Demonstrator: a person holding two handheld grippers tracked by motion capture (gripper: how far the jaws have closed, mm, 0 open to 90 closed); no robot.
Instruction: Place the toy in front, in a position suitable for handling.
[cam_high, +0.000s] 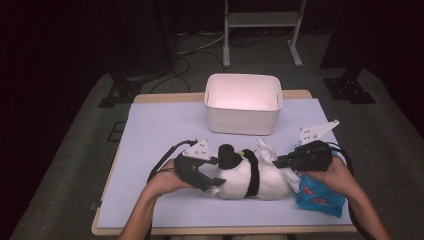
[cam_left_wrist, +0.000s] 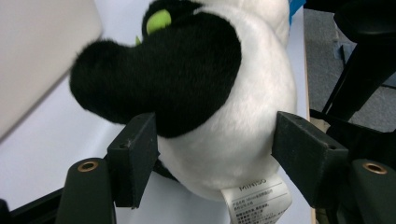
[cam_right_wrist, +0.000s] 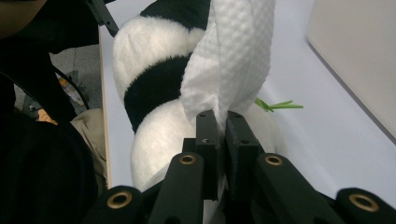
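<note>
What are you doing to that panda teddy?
A person is working on a plush panda lying on the table with two hand-held grippers. The right gripper is pinched shut on a white tissue held over the panda. The left gripper has its fingers open around one end of the toy. A white bin waits behind.

Dim dark surroundings, evenly lit table, soft focus, close-ups slightly blurred

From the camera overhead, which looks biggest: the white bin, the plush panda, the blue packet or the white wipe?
Largest to smallest in the high view:
1. White bin
2. Plush panda, close to the bin's size
3. Blue packet, partly under a hand
4. White wipe
</note>
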